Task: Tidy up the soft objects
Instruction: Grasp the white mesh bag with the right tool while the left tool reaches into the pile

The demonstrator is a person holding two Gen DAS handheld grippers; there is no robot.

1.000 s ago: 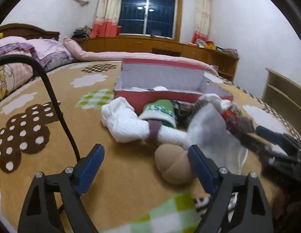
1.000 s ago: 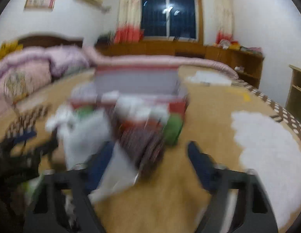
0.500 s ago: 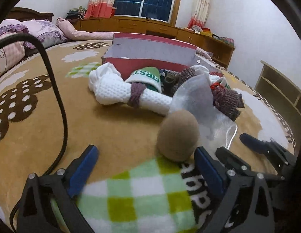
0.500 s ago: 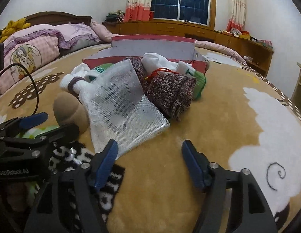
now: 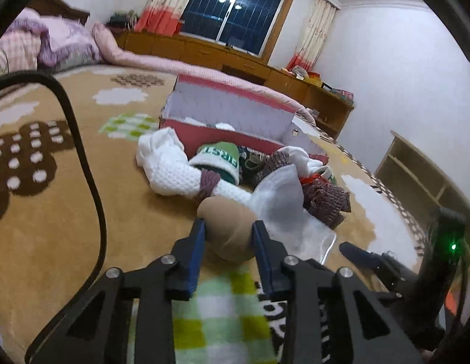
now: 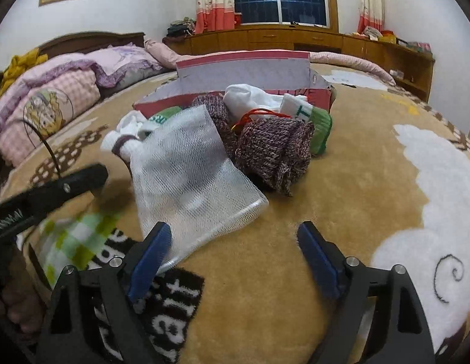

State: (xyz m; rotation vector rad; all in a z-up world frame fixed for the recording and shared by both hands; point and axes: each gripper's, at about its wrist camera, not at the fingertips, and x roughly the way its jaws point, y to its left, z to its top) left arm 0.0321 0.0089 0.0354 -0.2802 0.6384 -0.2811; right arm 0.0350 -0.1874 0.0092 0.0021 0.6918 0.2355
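My left gripper (image 5: 228, 232) is shut on a tan rolled sock (image 5: 227, 227) on the bed blanket. Behind it lie a white knit sock (image 5: 174, 173), a green-cuffed sock (image 5: 222, 159), a white mesh bag (image 5: 280, 200) and a maroon knit sock (image 5: 324, 201), in front of an open red box (image 5: 228, 115). My right gripper (image 6: 235, 242) is open and empty, just in front of the mesh bag (image 6: 189, 176). The maroon knit sock (image 6: 274, 148) and the red box (image 6: 247, 69) lie beyond it. The tan sock is hidden in the right wrist view.
A black cable (image 5: 83, 157) curves across the blanket at left. Pillows and a quilt (image 6: 53, 97) lie at the bed head. A wooden shelf (image 5: 422, 179) stands at right. The right gripper shows in the left wrist view (image 5: 371, 261), the left one in the right wrist view (image 6: 53, 188).
My left gripper has closed on the tan rolled sock. The right gripper has stayed open and has shifted slightly toward the mesh bag.
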